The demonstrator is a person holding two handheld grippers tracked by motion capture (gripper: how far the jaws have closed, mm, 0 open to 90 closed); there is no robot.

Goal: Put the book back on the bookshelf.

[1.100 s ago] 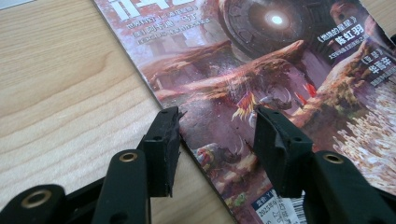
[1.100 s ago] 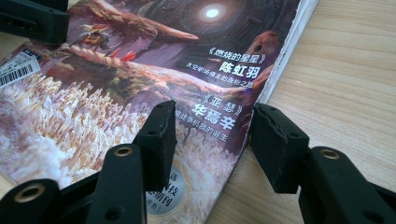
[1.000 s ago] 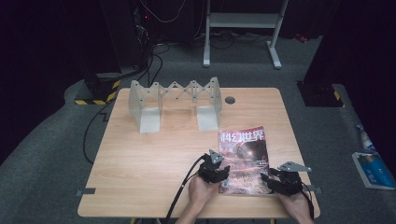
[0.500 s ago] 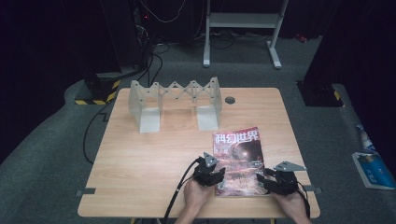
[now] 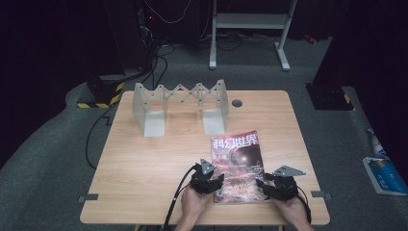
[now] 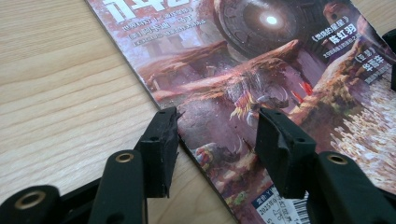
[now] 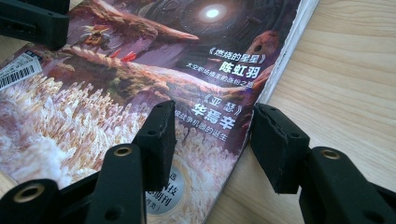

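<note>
Looking down from the high view, we see a magazine (image 5: pixel 238 166) lying flat on the wooden bench (image 5: pixel 144 163), toward its near right part, cover up, with its title band at the far end and its near edge close to the bench's front edge. Our left gripper (image 5: pixel 217 182) sits at the magazine's near left corner, and our right gripper (image 5: pixel 263 185) at its near right edge, one on each side of the cover.

In the left gripper view, the fingers (image 6: pixel 161 140) stand apart across the left edge of the magazine (image 6: pixel 261 70): one finger is over bare wood just beside the edge, the other over the printed cover near the barcode corner. They have just been opening a little, and nothing is pinched between them; the pads press on nothing that we can see, so we call them released.

In the right gripper view, the fingers (image 7: pixel 275 140) also stand wide, straddling the right edge of the magazine (image 7: pixel 140 70): one over the cover by the white lettering, the other over the wood beside it. Whether the tips touch the paper we cannot tell, but they are not clenched on it.

At the far side of the bench stands a grey folding rack (image 5: pixel 180 106) with two upright end plates, well apart from the magazine.
</note>
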